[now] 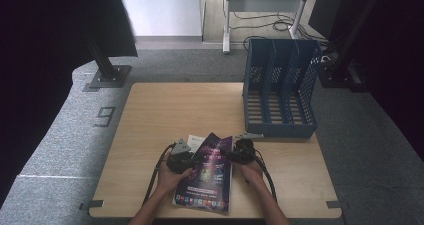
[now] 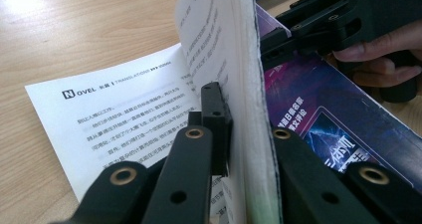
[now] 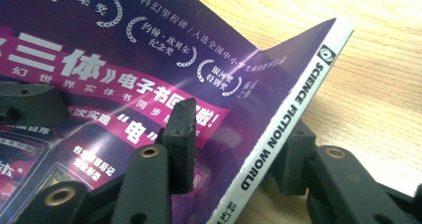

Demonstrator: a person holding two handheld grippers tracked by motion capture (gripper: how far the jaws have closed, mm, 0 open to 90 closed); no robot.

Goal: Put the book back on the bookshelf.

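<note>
Both grippers grasp a purple magazine (image 1: 210, 171) on the wooden surface (image 1: 150, 115). The left gripper (image 2: 242, 134) clamps its page edge; the right gripper (image 3: 234, 134) pinches the spine.

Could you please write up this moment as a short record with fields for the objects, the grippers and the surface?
surface: wooden table
main object: purple magazine, spine reading SCIENCE FICTION WORLD, at the near table edge
left gripper: shut on the magazine's open page edge
right gripper: shut on the magazine at its spine side
loose page: printed white sheet lying flat on the table beside the magazine
other object: blue file rack, far right of the table, slots look empty
</note>
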